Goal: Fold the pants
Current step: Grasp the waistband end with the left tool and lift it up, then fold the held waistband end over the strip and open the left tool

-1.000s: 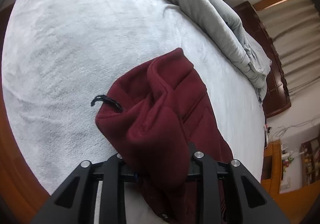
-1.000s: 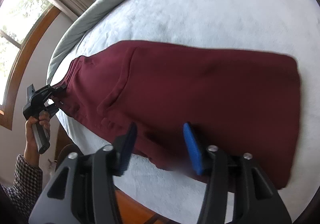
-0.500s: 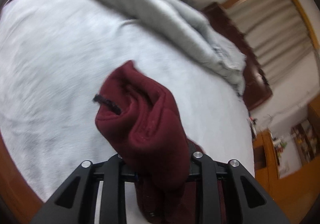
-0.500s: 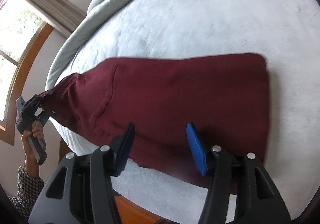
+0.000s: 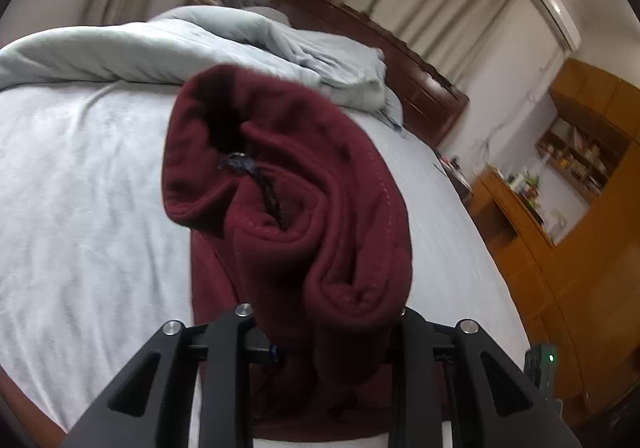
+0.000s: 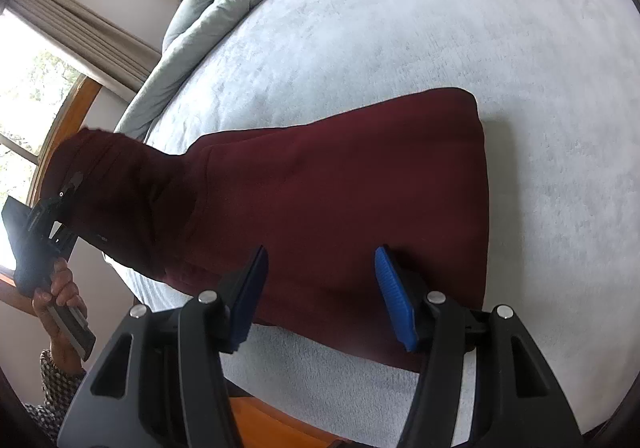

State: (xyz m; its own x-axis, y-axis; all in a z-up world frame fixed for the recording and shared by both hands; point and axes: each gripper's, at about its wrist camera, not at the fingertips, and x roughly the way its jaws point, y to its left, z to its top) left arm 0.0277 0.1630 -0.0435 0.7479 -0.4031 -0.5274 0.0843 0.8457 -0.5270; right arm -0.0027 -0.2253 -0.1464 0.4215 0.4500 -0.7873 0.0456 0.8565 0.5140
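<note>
Dark red fleece pants (image 6: 340,200) lie stretched across the pale blue bed. My left gripper (image 5: 320,332) is shut on the waistband end of the pants (image 5: 296,208), lifted off the bed and bunched, with a dark drawstring (image 5: 260,184) showing. The left gripper also shows in the right wrist view (image 6: 52,216), held by a hand at the far left. My right gripper (image 6: 320,288) is open, its blue pads (image 6: 394,304) just above the near edge of the pants, close to the leg-hem end.
A grey duvet (image 5: 200,44) is piled at the head of the bed (image 6: 400,28). A dark wooden headboard (image 5: 380,48) and wooden cabinets (image 5: 560,208) stand beyond. A window with curtains (image 6: 52,60) is at the left. The bed's wooden frame (image 6: 272,424) runs along the near edge.
My left gripper has lifted the waistband end up off the bed and carried it toward the leg end. The right gripper has shifted slightly along the pants and stays open.
</note>
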